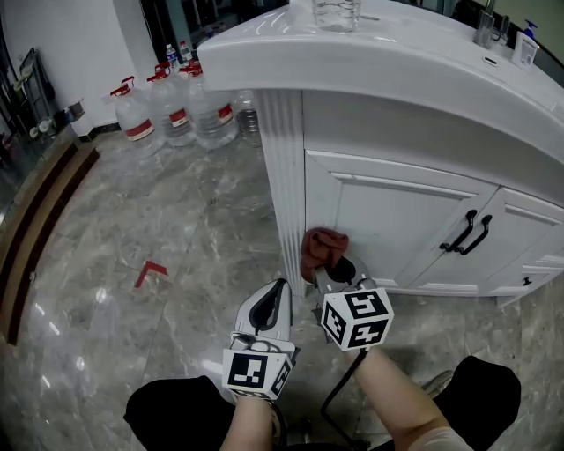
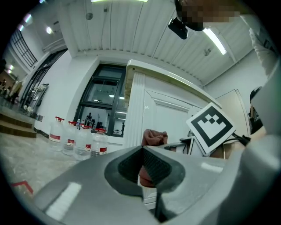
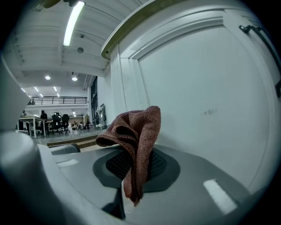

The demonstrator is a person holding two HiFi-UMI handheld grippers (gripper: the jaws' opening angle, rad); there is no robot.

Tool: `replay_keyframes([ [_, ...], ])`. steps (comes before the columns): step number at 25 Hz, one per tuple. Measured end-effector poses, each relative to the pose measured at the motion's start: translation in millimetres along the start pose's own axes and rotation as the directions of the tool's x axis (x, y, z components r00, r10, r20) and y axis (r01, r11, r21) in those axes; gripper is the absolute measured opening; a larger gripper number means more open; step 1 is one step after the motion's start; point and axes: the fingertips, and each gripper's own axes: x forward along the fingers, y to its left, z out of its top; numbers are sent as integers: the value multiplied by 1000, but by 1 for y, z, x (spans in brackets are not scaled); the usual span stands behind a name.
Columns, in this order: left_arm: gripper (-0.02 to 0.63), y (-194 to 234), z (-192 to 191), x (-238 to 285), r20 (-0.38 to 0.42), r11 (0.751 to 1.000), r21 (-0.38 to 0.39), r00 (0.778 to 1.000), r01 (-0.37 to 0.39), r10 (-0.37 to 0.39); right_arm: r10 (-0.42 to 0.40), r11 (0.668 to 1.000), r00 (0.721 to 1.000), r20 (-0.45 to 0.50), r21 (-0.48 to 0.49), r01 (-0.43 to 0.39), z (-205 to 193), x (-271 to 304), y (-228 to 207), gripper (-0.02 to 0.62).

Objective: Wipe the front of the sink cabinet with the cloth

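A dark red cloth (image 1: 322, 247) is bunched up in my right gripper (image 1: 336, 272), which is shut on it. It is held against the lower left corner of the white sink cabinet's left door (image 1: 388, 220), beside the fluted corner post (image 1: 284, 194). In the right gripper view the cloth (image 3: 134, 140) stands up from the closed jaws close to the door panel (image 3: 206, 101). My left gripper (image 1: 271, 304) hangs low, just left of the right one, shut and holding nothing. The cloth (image 2: 153, 137) shows beyond the left jaws.
Black handles (image 1: 467, 233) sit where the two doors meet. Several water bottles (image 1: 172, 106) stand on the marble floor at the back left. A glass jar (image 1: 335, 12) and a soap bottle (image 1: 526, 44) rest on the countertop. A red tape mark (image 1: 150, 271) is on the floor.
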Motion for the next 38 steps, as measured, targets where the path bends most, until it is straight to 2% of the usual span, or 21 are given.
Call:
replay_keyframes([
  [4,0,4,1,-1,14,999,-44,1000,-3,4,7,1000,1000,1,-10,-7,-3,2,1,81],
  [8,0,-5,-1,1,3,1000,-21,1000,13,-13,-10,1000,1000,-3,-10,10,-5,-6,-8,81],
  [14,0,-32,-4,17,12,997,-35,997,71,-71,-126,992,992,3,-16,126,-1,-36,-52,80],
  [20,0,-69,-9,32,-9,990,15,990,140,-140,-205,978,979,3,-29,205,4,-73,-96,81],
  [30,0,-103,-18,49,-16,983,9,983,186,-186,-352,936,936,4,-18,352,11,-127,-161,81],
  [38,0,-106,-24,49,-23,982,4,982,188,-188,-364,931,931,2,5,364,6,-132,-163,81],
])
